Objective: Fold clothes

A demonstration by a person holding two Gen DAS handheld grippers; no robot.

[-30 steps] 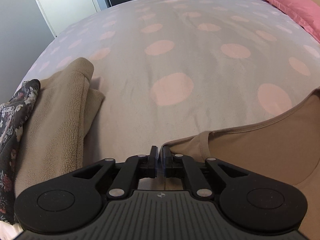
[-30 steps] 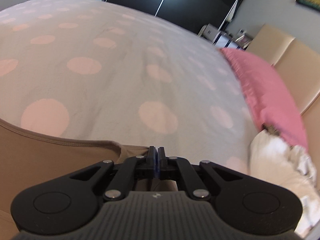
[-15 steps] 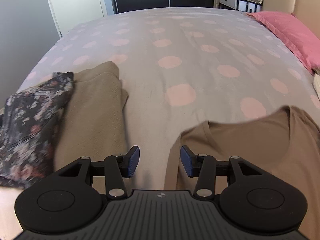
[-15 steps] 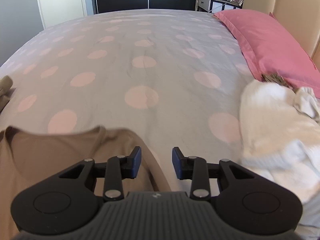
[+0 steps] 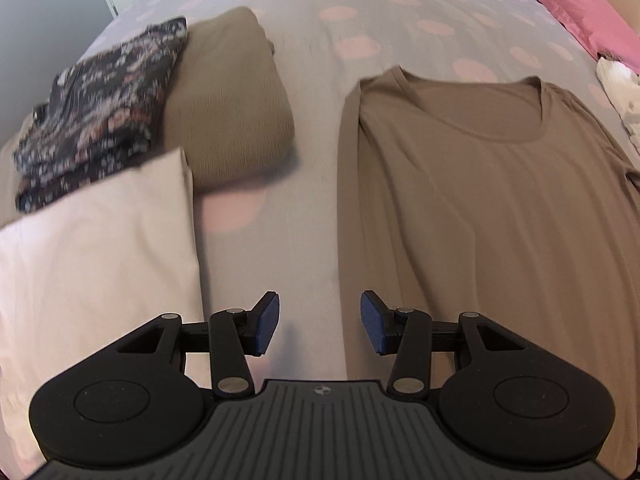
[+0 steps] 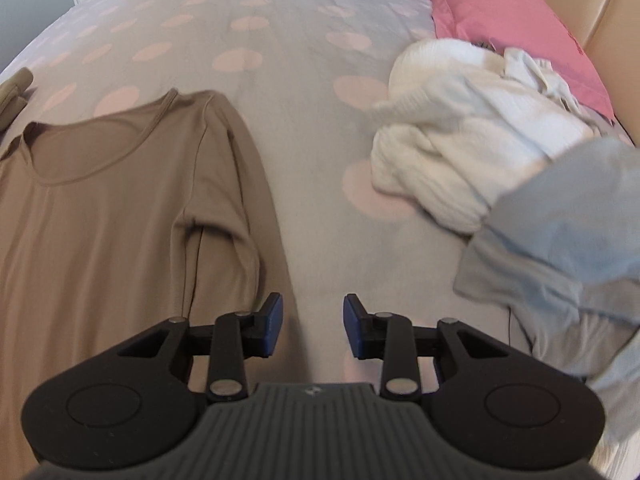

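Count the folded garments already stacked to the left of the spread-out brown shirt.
3: a dark floral folded garment farthest left, a folded olive-brown knit beside it, nearest the flat brown long-sleeved shirt, and a folded pale pink piece in front. Others may lie outside the frame.

Soft, even daylight fills both of my views with only faint shadows and no glare, while the fisheye bends the bed (image 5: 312,216) at the edges and motion blur softens everything.

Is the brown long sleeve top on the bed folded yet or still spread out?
Spread out. The brown top lies flat on the bed, neckline showing, one sleeve alongside the body.
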